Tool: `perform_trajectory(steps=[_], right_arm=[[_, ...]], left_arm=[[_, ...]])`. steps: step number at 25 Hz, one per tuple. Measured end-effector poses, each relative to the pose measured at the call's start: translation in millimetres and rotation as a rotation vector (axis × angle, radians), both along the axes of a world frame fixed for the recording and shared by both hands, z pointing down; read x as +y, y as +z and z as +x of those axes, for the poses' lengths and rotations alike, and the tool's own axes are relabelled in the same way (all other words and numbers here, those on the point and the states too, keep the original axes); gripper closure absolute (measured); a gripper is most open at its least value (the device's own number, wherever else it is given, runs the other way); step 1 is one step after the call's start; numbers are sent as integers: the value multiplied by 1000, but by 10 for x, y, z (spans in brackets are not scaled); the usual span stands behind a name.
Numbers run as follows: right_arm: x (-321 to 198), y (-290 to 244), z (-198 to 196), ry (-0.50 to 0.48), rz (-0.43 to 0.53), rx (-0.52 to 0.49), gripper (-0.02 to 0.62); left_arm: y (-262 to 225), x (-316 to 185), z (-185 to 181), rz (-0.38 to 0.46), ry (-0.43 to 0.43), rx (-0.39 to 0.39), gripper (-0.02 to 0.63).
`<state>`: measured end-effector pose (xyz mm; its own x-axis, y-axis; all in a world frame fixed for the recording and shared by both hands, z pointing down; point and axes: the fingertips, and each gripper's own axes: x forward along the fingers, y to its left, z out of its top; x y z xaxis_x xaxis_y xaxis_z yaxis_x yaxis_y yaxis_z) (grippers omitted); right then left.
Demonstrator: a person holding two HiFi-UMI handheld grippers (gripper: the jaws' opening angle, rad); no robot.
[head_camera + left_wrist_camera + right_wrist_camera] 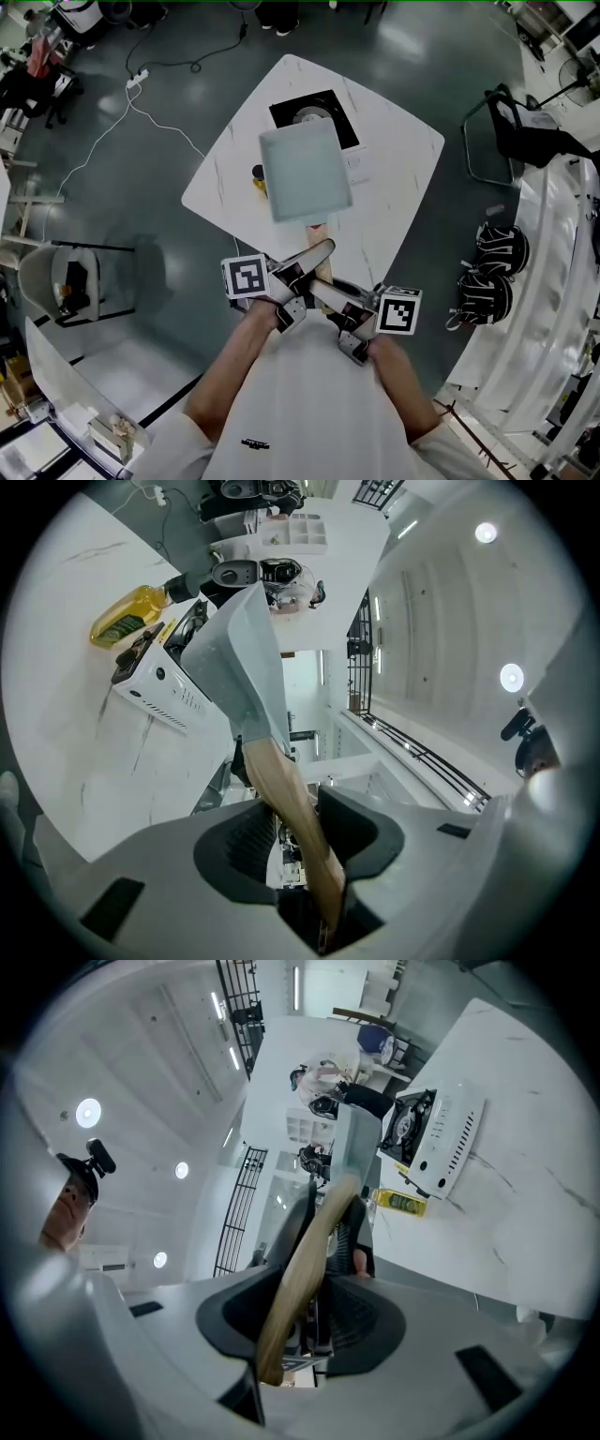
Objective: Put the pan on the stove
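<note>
Part of the stove (322, 107) and most of the bottle (258, 178) are hidden by the pan (305, 169) in the head view.

My head camera looks steeply down from high over the white table (398, 164), my arms (234, 370) at bottom centre. The cameras on my left gripper (296, 810) and right gripper (309, 1290) sit close behind the jaws, facing along the wooden handle (281, 789). All three views share the stove (298, 113) and yellow bottle (258, 176).

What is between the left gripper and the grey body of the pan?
Only the wooden handle: the left gripper grips it, and it runs up to the pan. The left gripper view shows this.
</note>
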<state>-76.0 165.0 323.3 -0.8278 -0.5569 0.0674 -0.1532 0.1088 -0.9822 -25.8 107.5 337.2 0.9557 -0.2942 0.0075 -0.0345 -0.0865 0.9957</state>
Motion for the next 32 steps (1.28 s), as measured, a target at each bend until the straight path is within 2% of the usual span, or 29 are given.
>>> perform_trajectory(steps=[4, 13, 17, 21, 32], right_arm=[[-102, 79, 165, -14, -10, 0, 453], [-569, 219, 436, -61, -39, -14, 453], [-792, 339, 526, -82, -44, -7, 453], [-1034, 484, 607, -95, -46, -13, 453], [-1761, 1005, 822, -154, -22, -4, 453]], left_arm=[[54, -115, 160, -11, -11, -17, 463], [200, -603, 422, -35, -74, 4, 463], [382, -830, 460, -39, -90, -35, 463], [522, -1069, 532, -37, -113, -26, 464], [1073, -1817, 710, -32, -149, -78, 462]])
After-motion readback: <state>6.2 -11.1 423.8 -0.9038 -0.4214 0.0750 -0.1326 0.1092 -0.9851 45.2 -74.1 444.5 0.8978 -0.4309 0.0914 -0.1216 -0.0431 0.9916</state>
